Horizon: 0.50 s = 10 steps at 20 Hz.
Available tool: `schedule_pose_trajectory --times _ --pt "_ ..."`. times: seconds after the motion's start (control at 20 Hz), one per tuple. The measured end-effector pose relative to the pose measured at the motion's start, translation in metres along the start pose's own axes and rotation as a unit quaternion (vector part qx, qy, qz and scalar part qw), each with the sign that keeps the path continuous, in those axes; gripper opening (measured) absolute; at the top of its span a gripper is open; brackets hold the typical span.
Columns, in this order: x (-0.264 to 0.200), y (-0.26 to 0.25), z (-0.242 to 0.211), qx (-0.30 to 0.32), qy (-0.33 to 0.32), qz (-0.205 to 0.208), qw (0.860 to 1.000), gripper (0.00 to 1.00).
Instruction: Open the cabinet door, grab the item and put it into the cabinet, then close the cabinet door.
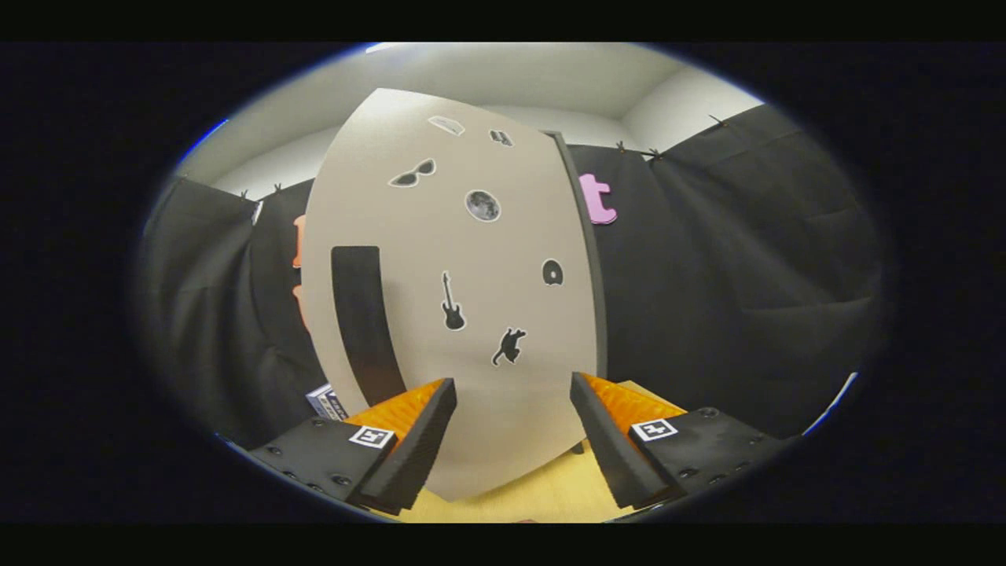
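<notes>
A beige cabinet (448, 259) stands close ahead of my fingers, its door closed and dotted with small black stickers. A tall black handle strip (363, 322) runs down the door's left side, just beyond my left finger. My gripper (512, 393) is open, both fingers spread apart with nothing between them, pointing at the lower part of the door. A small white and dark box (326, 401) peeks out beside the cabinet's lower left corner, just behind my left finger.
The cabinet rests on a light wooden table (542, 491) that shows below and between my fingers. Black cloth walls (731, 299) hang behind and on both sides. A white wall rises above the cloth.
</notes>
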<state>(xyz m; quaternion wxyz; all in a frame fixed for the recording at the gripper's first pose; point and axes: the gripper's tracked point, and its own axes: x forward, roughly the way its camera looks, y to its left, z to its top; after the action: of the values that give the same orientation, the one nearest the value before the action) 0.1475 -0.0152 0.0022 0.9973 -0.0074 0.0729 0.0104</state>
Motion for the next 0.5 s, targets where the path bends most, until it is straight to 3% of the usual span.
schedule_pose_trajectory --times 0.5 --pt "0.013 0.057 0.013 -0.019 0.001 0.080 0.997 0.94"
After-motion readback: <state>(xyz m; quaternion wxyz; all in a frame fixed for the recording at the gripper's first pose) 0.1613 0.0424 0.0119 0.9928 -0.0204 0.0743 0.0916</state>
